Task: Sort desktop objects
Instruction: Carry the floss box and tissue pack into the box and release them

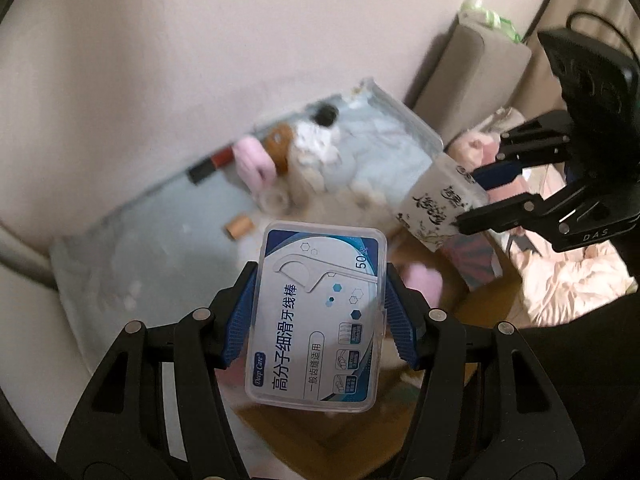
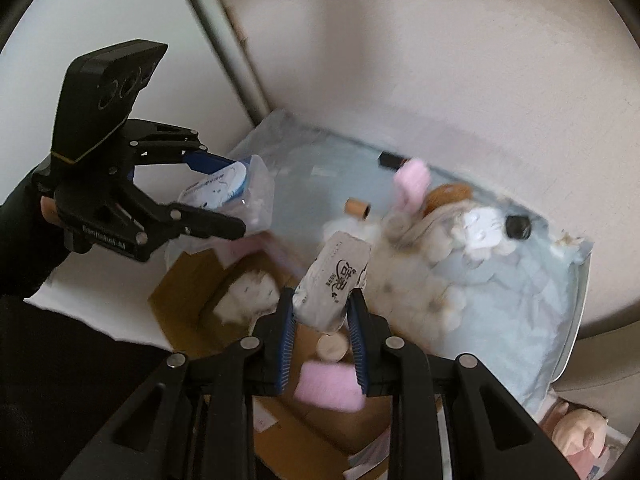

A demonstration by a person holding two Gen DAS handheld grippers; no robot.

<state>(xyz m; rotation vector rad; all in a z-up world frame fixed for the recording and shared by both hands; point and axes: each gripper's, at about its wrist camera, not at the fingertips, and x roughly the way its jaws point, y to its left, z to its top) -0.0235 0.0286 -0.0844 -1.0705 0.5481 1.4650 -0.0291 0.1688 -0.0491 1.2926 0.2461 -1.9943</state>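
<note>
2 grippers are loaded above 1 open cardboard box (image 2: 188,280). The right gripper (image 2: 320,322) is clamped on 1 tissue pack (image 2: 334,276), soft enough to squeeze out and drop wide, I judge. The left gripper (image 1: 318,304) pinches 1 clear floss-pick box (image 1: 320,316) by its smooth sides, so it could slip. Farther off, 1 blue tray (image 1: 404,120) holds 1 plush toy (image 1: 316,152), 1 black tube (image 1: 210,164), 1 small brown roll (image 1: 239,227).
</note>
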